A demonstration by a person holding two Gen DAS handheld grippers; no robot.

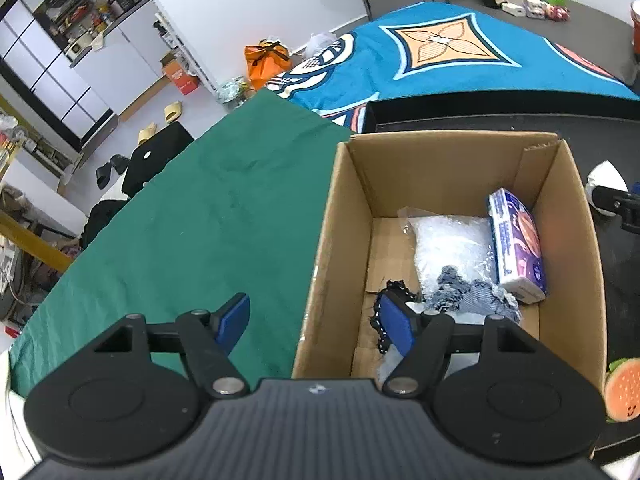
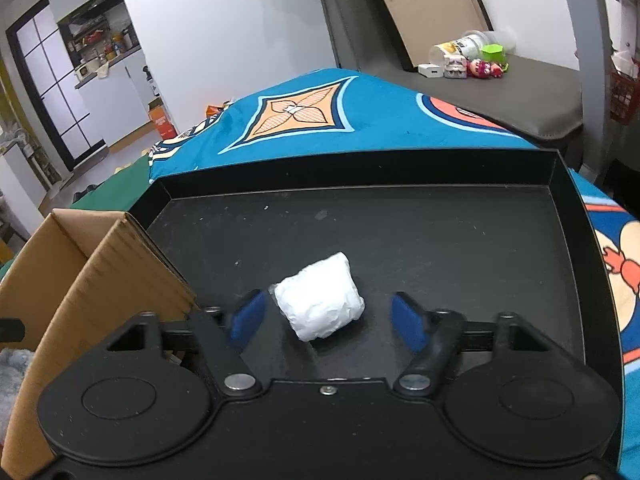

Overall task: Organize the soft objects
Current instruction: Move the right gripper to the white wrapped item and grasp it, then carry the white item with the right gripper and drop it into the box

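1. Here the right gripper is sitting low over the black tray, its jaws standing apart on either side of a white packet; the left pad is lying just beside the packet, the right pad is clear of it, so nothing is being squeezed.
2. The left gripper is hanging open and empty, straddling the near wall of the cardboard box, with one finger over the green cloth and the other inside the box.
3. Inside the box, a clear plastic bag, a tissue pack and a blue frilly cloth are already lying together.
4. Judging by this, the sorting is running well along: the white packet is waiting on the tray (beside the box), and a burger-shaped toy is showing at the picture's edge outside the box.
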